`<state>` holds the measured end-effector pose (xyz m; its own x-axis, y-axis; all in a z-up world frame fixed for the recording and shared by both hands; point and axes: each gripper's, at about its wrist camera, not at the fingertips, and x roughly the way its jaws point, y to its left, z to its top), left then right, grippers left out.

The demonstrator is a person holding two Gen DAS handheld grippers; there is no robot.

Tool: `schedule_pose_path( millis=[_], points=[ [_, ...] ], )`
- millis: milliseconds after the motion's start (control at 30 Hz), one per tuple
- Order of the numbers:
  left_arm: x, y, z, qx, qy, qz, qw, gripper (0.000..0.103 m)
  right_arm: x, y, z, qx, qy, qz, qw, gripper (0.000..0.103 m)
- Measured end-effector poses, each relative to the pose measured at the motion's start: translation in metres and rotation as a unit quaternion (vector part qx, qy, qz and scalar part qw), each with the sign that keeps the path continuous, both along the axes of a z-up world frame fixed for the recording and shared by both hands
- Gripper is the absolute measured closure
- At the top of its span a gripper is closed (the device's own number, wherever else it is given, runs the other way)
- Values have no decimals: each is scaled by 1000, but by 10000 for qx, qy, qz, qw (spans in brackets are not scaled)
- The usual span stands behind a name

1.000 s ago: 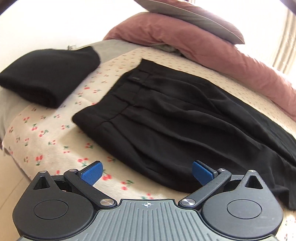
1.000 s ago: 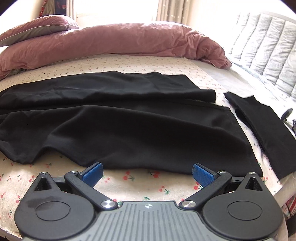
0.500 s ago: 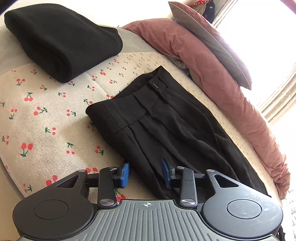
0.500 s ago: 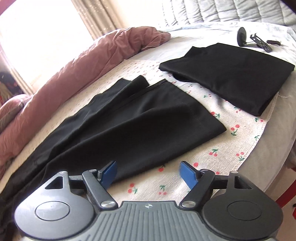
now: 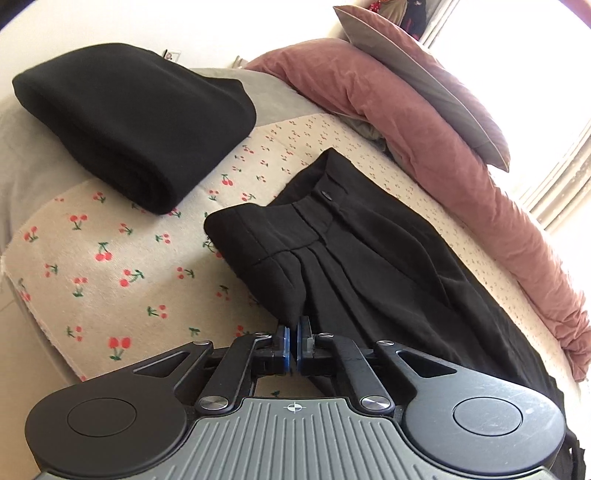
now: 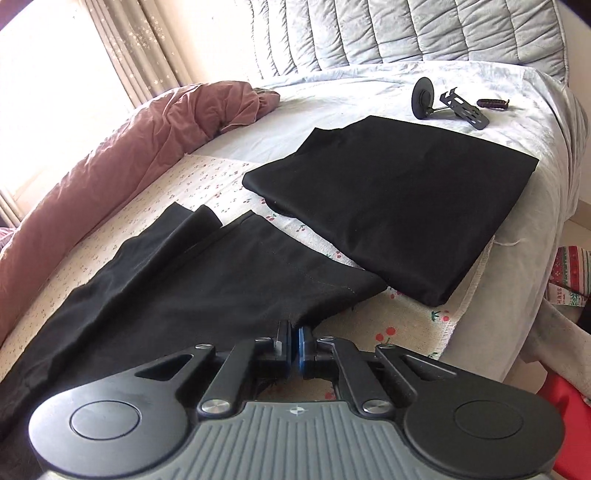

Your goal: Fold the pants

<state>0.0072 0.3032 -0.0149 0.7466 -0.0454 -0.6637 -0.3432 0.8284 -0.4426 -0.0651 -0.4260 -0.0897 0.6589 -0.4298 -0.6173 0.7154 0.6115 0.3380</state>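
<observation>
Left wrist view looks across a bed laid with a cherry-print blanket [image 5: 110, 266], on which the black pants [image 5: 369, 266] lie flat, waistband end nearest this camera, with a dark button [image 5: 326, 193] showing on the band. The left gripper [image 5: 294, 345] has just been closing, and its blue pads [image 5: 284, 345] now pinch a gathered edge of the pants just below the waistband, the cloth rising in a small bunch out of the jaws. To the left of the pants, and apart from them, a folded black garment [image 5: 140, 122] sits thick and rounded on the blanket. Behind the pants a dusty-pink duvet [image 5: 424, 147] runs in a long roll along the far edge, with a pillow [image 5: 424, 81] propped on top of it. Right wrist view shows the other end of the same pants [image 6: 192, 280]: the leg hems spread over the blanket [image 6: 406, 325], one leg lying partly over the other. The right gripper [image 6: 294, 347] has also just been closing and now clamps the near corner of the hem, fabric puckered where it enters the jaws. Just beyond the hem, close beside it, a second flat-folded black cloth [image 6: 399, 206] lies partly on the blanket and partly on a pale grey sheet [image 6: 351, 92]. Farther back on that sheet rests a small black stand with a round base [image 6: 424, 96], near the quilted grey headboard [image 6: 406, 33]. The pink duvet [image 6: 129, 147] curves along the left, under a curtained window [image 6: 147, 48].
</observation>
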Motion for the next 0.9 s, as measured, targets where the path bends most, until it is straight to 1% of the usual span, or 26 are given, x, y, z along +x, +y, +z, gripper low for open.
schedule_pose_path(
  millis=[67, 200, 233, 267, 300, 333, 367, 400, 433, 467, 500, 533, 567, 600, 667, 733, 800, 833, 900],
  points=[
    [-5, 4, -1, -30, 96, -59, 9999, 100, -3, 6, 0, -131, 198, 94, 9997, 102],
    [-5, -1, -19, 281, 539, -208, 9979, 98, 5, 7, -13, -248, 657, 228, 9973, 102],
    [-4, -2, -24, 353, 591, -256, 9973, 98, 8, 8, -16, -336, 773, 308, 9960, 102],
    [-3, -5, -23, 441, 589, -303, 9968, 97, 9, 10, -16, -454, 856, 382, 9946, 99],
    [-3, -8, -20, 579, 591, -361, 9959, 94, 10, 12, -13, -561, 934, 443, 9931, 86],
    [-4, -13, -16, 736, 591, -411, 9947, 90, 9, 13, -9, -674, 1035, 454, 9913, 75],
    [-5, -18, -12, 927, 585, -421, 9931, 86, 8, 15, -5, -813, 1108, 416, 9896, 60],
    [-7, -23, -7, 1156, 580, -389, 9908, 75, 5, 15, 2, -1003, 1139, 374, 9877, 58],
    [-10, -29, 1, 1456, 555, -306, 9873, 56, 2, 13, 9, -1161, 1118, 374, 9862, 58],
    [-13, -35, 7, 1695, 465, -238, 9842, 47, 2, 11, 15, -1235, 1098, 380, 9855, 56],
    [-17, -42, 15, 1916, 281, -211, 9808, 39, 3, 8, 22, -1290, 1058, 411, 9851, 55],
    [-20, -49, 21, 2052, 110, -264, 9783, 38, 7, 4, 28, -1337, 997, 473, 9849, 54],
    [-18, -57, 28, 2100, -8, -378, 9770, 37, 11, 1, 33, -1381, 933, 546, 9845, 53],
    [-15, -66, 32, 2076, -107, -529, 9767, 31, 20, -2, 36, -1423, 868, 659, 9838, 47],
    [-7, -87, 35, 1946, -266, -932, 9761, 28, 41, -9, 40, -1463, 719, 1018, 9814, 38],
    [7, -114, 31, 1804, -333, -1474, 9719, 26, 70, -19, 38, -1363, 646, 1331, 9796, 37],
    [19, -139, 22, 1680, -389, -1871, 9671, 26, 101, -33, 31, -1099, 679, 1462, 9808, 39],
    [25, -153, 16, 1645, -418, -2080, 9633, 26, 115, -40, 27, -1012, 695, 1472, 9814, 41],
    [37, -177, 4, 1651, -400, -2424, 9552, 25, 140, -51, 18, -1000, 803, 1330, 9828, 42]
  ],
)
